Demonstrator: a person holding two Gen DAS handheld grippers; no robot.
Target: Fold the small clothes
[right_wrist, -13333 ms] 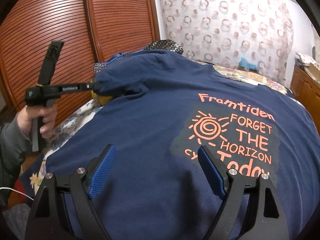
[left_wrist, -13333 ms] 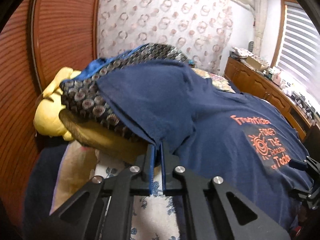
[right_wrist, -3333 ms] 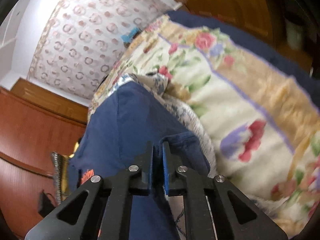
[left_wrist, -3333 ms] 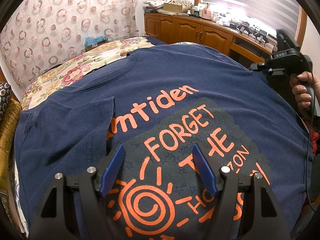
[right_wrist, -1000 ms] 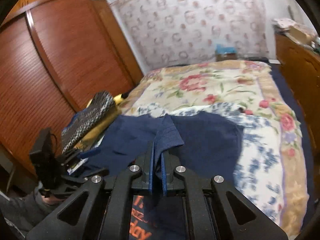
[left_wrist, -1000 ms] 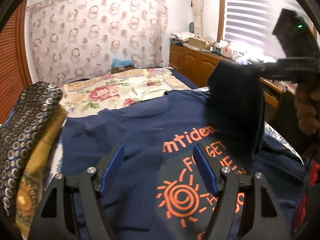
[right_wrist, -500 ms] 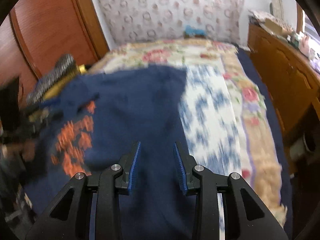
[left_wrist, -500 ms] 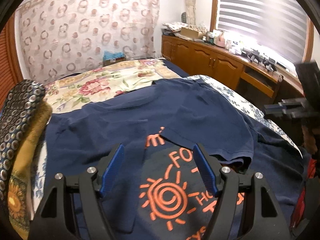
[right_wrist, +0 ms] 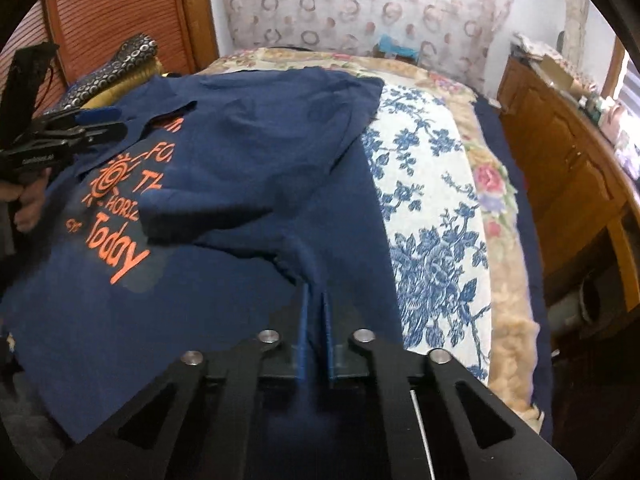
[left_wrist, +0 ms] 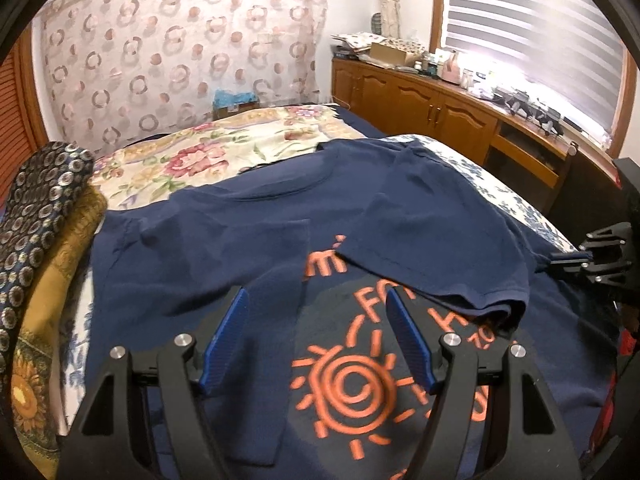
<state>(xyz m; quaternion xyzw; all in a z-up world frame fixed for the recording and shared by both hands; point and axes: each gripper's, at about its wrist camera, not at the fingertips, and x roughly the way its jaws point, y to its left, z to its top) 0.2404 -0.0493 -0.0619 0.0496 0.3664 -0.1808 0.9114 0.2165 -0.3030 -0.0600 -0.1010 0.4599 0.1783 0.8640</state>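
A navy T-shirt (left_wrist: 224, 248) with an orange sun print lies flat on the bed. Both sleeves are folded in over the chest; the right sleeve (left_wrist: 436, 256) covers part of the lettering. My left gripper (left_wrist: 318, 320) is open and empty, hovering over the print. It also shows in the right wrist view (right_wrist: 96, 124) at the left. My right gripper (right_wrist: 315, 294) is shut on a pinch of the shirt's (right_wrist: 256, 136) right side edge. It also shows in the left wrist view (left_wrist: 570, 258) at the far right.
The bed has a floral quilt (left_wrist: 200, 152) and a blue-flowered sheet (right_wrist: 432, 208). Patterned cushions (left_wrist: 36, 216) are stacked at the shirt's left. A wooden sideboard (left_wrist: 440, 116) with clutter runs along the window side. A slatted wardrobe (right_wrist: 120, 12) stands behind the cushions.
The right gripper, open half a second ago, has closed on the shirt's side edge. The right sleeve now lies folded over the print. The left gripper stays open, nearly still.
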